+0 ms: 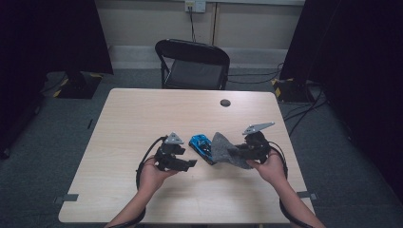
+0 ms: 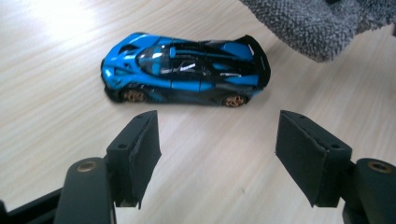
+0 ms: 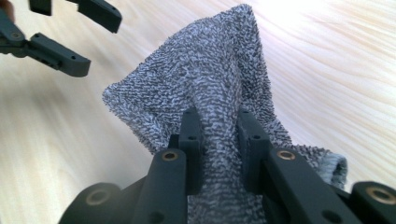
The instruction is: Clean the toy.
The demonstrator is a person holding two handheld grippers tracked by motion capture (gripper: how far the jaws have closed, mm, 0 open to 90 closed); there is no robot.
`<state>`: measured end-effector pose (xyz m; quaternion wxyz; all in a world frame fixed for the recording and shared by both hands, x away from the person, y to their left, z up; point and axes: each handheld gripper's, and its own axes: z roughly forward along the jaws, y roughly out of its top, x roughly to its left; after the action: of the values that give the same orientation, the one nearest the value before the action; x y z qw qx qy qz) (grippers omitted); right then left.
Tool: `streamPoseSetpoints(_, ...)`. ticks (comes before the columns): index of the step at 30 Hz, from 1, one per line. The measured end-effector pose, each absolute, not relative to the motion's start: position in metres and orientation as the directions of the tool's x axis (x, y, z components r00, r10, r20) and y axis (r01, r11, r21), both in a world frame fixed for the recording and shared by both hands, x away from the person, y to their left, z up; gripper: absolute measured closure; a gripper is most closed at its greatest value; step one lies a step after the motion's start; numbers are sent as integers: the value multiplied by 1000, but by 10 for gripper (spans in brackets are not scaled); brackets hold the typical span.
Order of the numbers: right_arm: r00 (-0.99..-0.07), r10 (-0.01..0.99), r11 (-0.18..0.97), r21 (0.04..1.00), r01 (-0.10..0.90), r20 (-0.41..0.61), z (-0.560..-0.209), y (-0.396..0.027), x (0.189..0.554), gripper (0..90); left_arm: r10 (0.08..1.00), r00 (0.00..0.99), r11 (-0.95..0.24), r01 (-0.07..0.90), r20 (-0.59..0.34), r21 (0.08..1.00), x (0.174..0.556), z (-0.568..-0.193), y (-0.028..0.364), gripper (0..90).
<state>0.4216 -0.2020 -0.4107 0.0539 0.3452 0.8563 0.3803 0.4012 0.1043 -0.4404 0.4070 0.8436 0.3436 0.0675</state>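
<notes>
1. My right gripper [image 3: 219,126] is clamped on the grey cloth [image 3: 205,84]; the fabric is bunched btwn the two pads and held up off the table [image 1: 142,118].
2. From the high view, the cloth [image 1: 223,149] hangs from that gripper [image 1: 240,153] at the table's right-centre, w/ its lower edge just beside the blue toy car [image 1: 201,146].
3. The cloth fans out into a peak ahead of the jaws in the right gripper view; one hemmed corner droops at the lower right.
4. My left gripper [image 2: 217,149] is released: jaws wide apart, nothing btwn them, bare wood below.
5. The car [image 2: 187,74] sits on its wheels just ahead of the left jaws, side-on to them, not touching either pad. Blue & black body, gold wheels.
6. In the left gripper view the cloth's edge [image 2: 308,23] hangs at top right, near the car's tail w/ the black wing.
7. High view: left gripper [image 1: 183,164] is just left of the car, pointing toward it; both my hands come in from the near edge.
8. A black chair [image 1: 192,64] stands behind the table's far side.
</notes>
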Motion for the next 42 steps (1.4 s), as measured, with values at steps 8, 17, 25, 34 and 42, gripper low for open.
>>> streamPoseSetpoints(8,-693,701,421,685,595,171,-422,-234,427,756,623,770,-466,508,-139,724,418,-449,78,296)
streamPoseSetpoints(17,-650,738,399,658,638,182,-444,-253,427,753,635,756,-437,523,-161,732,443,-457,62,279)
streamPoseSetpoints(25,-639,750,415,630,657,172,-456,-260,427,745,638,760,-467,507,-121,724,453,-464,45,278)
streamPoseSetpoints(34,-645,746,444,600,666,164,-471,-252,424,703,638,763,-467,493,-106,735,461,-469,37,273)
streamPoseSetpoints(42,-649,748,454,605,654,140,-473,-248,422,582,631,774,-504,459,-51,731,462,-473,38,220)
